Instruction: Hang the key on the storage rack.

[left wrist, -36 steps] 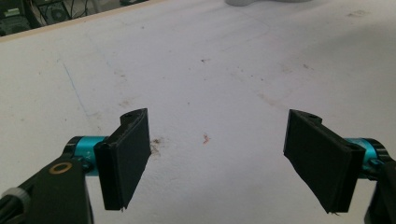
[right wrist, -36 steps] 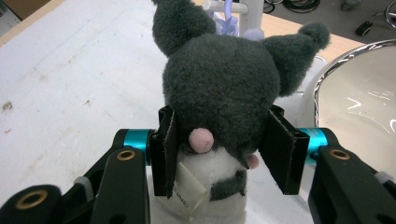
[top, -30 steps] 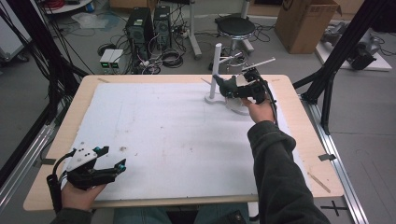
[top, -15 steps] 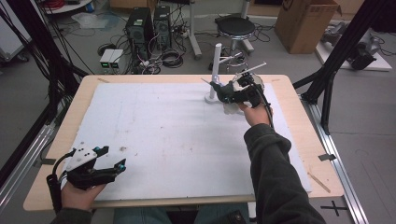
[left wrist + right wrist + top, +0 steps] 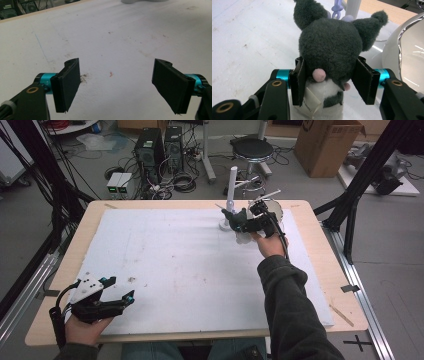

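Right gripper view puts the plush toy [image 5: 329, 50] front and centre: a dark grey, fluffy head with two pointed ears, a pink nose, a white body below and a paper tag hanging near the left pad. The right tool [image 5: 329, 81] has its jaws on either side of the head's lower half, the pads sunk a little into the fur on both sides, so I'd say it is pinching the toy, though the jaws have just been easing apart and the hold looks light. In the high view the toy [image 5: 235, 217] sits at the far side of the table [image 5: 320, 270], just beside a white post stand [image 5: 232, 190] and a white bowl [image 5: 274, 209], with the right tool [image 5: 247, 220] around it.

It should handle as something very light and soft: the stuffing gives under the pads, so a squeeze deforms it rather than hurting it, and nothing about it looks fragile. The fur is a bit slippery and the head is round, so a loose pinch could let it roll or slide out. The narrower join between head and body, where the pads are now, seems the surest place to hold.

The left tool [image 5: 107, 302] rests near the table's front left corner, its jaws spread wide over the bare white sheet [image 5: 112, 37].
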